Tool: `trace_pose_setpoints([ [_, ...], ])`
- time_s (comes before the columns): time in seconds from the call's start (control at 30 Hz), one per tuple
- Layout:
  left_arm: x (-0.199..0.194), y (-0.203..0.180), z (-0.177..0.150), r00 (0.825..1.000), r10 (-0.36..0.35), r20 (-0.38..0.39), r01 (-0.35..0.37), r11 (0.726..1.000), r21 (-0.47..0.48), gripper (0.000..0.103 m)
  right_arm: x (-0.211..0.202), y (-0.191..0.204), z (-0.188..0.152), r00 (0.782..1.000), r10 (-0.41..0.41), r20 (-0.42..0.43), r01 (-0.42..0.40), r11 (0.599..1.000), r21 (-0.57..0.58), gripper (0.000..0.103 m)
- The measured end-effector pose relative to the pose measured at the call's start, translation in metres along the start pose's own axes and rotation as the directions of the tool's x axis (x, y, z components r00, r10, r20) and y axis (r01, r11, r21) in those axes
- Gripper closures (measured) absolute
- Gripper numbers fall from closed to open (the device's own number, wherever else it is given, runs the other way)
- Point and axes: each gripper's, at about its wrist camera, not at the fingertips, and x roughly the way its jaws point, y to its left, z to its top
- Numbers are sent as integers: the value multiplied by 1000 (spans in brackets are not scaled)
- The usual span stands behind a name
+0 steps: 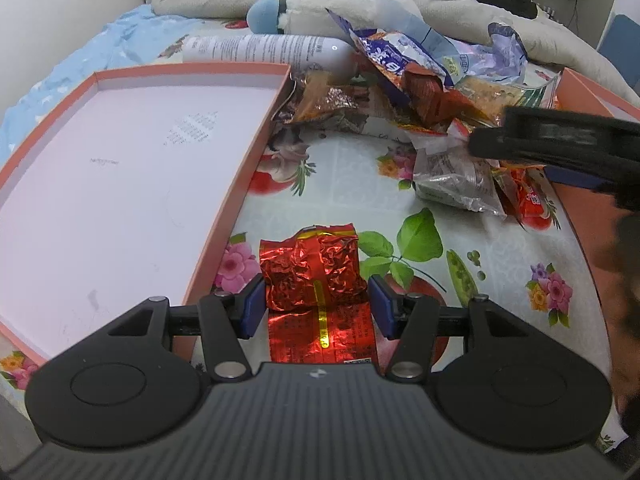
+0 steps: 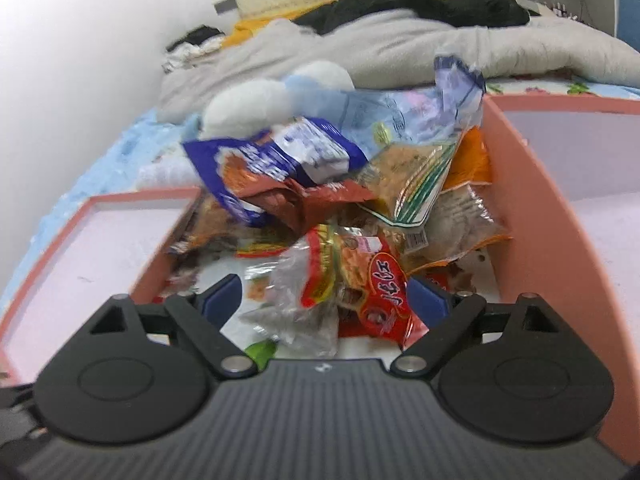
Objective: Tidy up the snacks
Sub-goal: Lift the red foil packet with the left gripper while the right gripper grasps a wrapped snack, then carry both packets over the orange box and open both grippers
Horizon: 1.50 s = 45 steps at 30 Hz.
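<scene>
the left gripper (image 1: 316, 304) is spread wide with the red foil packet (image 1: 314, 276) lying right between its pads, long way pointing straight ahead (the empty pink tray (image 1: 276, 112) is just to its left), while the right gripper (image 2: 324, 300), also spread, noses into the snack pile (image 2: 340, 216).

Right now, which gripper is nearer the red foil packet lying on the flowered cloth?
Left. The left gripper straddles the red foil packet; the right gripper is over at the snack pile.

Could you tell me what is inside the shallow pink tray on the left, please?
The shallow pink tray holds no snacks; only faint grey print marks its pale floor. The left gripper body hides its nearest corner.
</scene>
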Motion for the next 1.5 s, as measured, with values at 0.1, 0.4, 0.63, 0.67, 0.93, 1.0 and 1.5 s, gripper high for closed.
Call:
trace_pose_setpoints([
  [0.1, 5, 0, 0, 1000, -14, -12, 14, 1000, -8, 43, 22, -5, -2, 999, -26, -35, 26, 1000, 2, 14],
  [0.4, 11, -3, 2, 999, -49, -20, 49, 999, 7, 43, 25, -17, -5, 997, 42, -60, -35, 993, 110, 73],
  [0.63, -9, -6, 5, 997, -78, 3, 78, 997, -1, 43, -8, -19, -12, 999, 21, -47, -18, 998, 68, 82],
  [0.67, -12, -7, 5, 997, -82, 4, 82, 997, -5, 43, -15, -18, -14, 999, 16, -48, -13, 998, 53, 85],
  [0.93, -48, -16, -17, 994, -112, 2, 112, 994, -14, 43, -62, -21, -52, 995, 19, -95, -16, 999, 38, 92],
  [1.0, -57, -18, -24, 993, -116, -1, 116, 993, -15, 43, -76, -19, -61, 995, 22, -99, -19, 999, 31, 93],
  [1.5, -158, -36, -47, 980, -193, 51, 194, 981, -7, 43, -206, -12, -87, 999, 42, -3, -42, 998, 47, 93],
])
